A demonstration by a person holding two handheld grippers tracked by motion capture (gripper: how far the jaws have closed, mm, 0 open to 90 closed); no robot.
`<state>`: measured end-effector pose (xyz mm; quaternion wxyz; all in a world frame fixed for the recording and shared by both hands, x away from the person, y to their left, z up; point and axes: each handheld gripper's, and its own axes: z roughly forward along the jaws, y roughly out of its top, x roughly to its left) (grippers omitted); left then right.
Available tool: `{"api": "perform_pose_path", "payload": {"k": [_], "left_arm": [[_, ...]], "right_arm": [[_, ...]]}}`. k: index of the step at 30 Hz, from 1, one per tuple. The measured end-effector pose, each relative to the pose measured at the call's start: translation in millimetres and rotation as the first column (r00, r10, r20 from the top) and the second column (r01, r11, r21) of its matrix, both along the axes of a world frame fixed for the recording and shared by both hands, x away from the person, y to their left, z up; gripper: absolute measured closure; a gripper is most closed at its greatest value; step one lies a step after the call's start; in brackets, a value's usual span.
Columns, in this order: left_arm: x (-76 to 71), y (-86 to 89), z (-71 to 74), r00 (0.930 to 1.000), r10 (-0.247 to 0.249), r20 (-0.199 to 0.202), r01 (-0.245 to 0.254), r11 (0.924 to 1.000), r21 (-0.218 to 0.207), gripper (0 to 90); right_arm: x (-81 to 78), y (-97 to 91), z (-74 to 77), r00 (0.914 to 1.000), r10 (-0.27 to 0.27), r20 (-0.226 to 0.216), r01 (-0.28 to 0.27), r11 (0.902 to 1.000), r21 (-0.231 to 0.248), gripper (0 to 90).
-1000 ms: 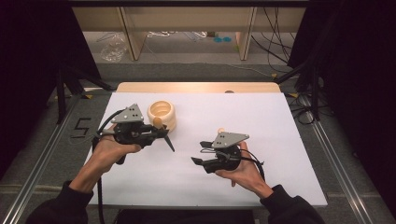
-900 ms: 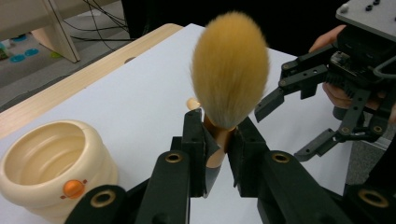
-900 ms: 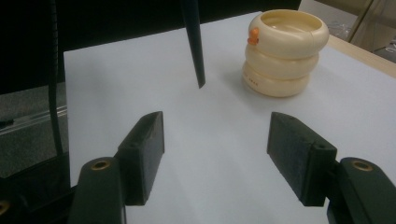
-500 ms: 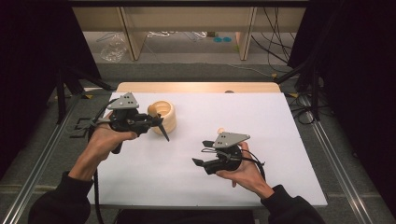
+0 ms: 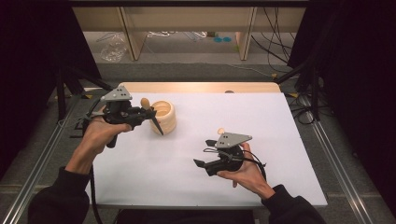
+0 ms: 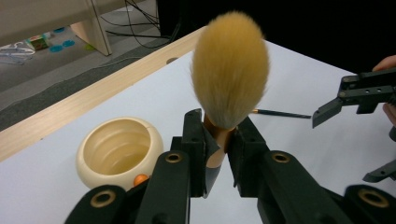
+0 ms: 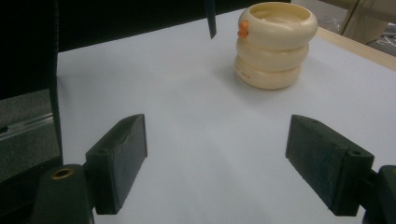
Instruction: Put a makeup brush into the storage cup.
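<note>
Up close, the left tool point(image 6: 219, 154) clamps a fluffy brush point(image 6: 230, 74), its handle mostly hidden between the jaws; the right tool point(image 7: 217, 161) gapes wide near the cream pot point(image 7: 275, 44).

Fluffy tan brush point(image 6: 230, 70) upright, clamped; cream ribbed pot point(image 5: 163, 116) upright beside.

Left gripper point(image 6: 219, 154) clamped; right gripper point(image 7: 215, 168) agape

The cup point(image 5: 163, 115) stands on the table point(image 5: 280, 121), left of centre.
</note>
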<state>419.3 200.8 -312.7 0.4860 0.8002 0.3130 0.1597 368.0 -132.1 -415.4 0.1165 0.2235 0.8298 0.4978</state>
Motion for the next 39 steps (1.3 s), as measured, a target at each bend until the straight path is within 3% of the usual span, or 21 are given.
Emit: {"api": "perform_pose_path", "payload": {"k": [2,12,14,15,18,23,39], "left_arm": [[2.7,0.7,2.3,1.0000,0.007,-0.005,-0.007,1.0000,0.004,78.1],[15.2,4.4,14.8,0.9994,0.033,0.008,-0.033,0.9994,0.015,78.1],[17.3,4.4,16.1,0.9993,0.037,0.006,-0.037,0.9993,0.007,78.1],[18.3,5.4,18.0,0.9989,0.046,0.006,-0.046,0.9987,0.023,78.1],[21.8,5.8,19.1,0.9986,0.051,0.009,-0.051,0.9987,0.002,78.1],[26.7,6.8,23.6,0.9976,0.069,0.011,-0.069,0.9975,0.016,78.1],[48.5,5.1,24.7,0.9939,0.110,0.012,-0.110,0.9937,0.023,78.1]], "right_arm": [[1.1,-0.5,-0.5,0.9999,-0.001,0.015,0.001,1.0000,-0.001,21.2],[1.2,-2.1,-0.2,1.0000,-0.003,-0.004,0.003,1.0000,0.002,18.6],[1.4,-2.4,-0.1,1.0000,-0.008,0.001,0.008,1.0000,0.005,18.5],[1.4,-2.6,0.0,1.0000,-0.008,-0.001,0.008,0.9999,0.006,18.2],[1.4,-2.5,-0.1,1.0000,-0.008,0.001,0.008,0.9999,0.011,17.6],[1.5,-3.1,0.2,0.9999,-0.012,0.005,0.012,0.9998,0.016,17.2],[1.8,-5.3,0.8,0.9997,-0.022,0.008,0.022,0.9987,0.046,17.2]]}}
